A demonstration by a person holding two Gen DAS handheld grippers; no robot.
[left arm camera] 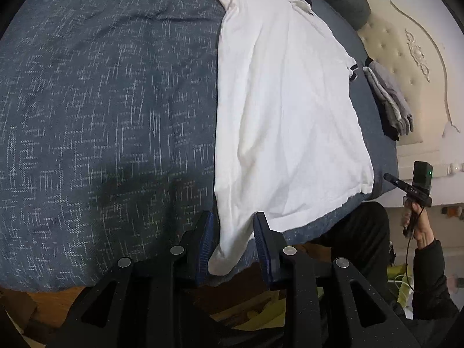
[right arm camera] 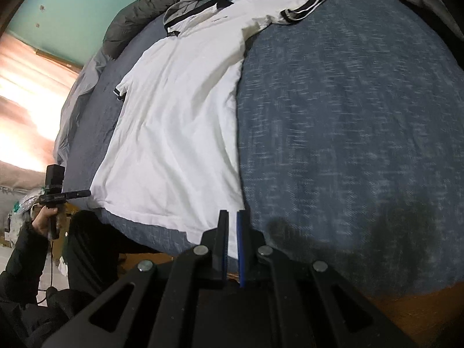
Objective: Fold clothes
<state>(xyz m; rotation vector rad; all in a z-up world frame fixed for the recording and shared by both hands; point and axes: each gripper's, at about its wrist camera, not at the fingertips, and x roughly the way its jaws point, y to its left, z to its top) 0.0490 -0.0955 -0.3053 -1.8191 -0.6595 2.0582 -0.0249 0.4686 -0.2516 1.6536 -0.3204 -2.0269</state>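
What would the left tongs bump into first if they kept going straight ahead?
Probably the white shirt: its bottom corner already lies between the left tongs, which stand open. Under it is the blue bedspread.

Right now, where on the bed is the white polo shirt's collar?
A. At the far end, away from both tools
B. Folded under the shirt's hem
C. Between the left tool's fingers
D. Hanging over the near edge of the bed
A: the white polo shirt lies flat with its dark-trimmed collar at the far end; its hem sits nearest the tools.
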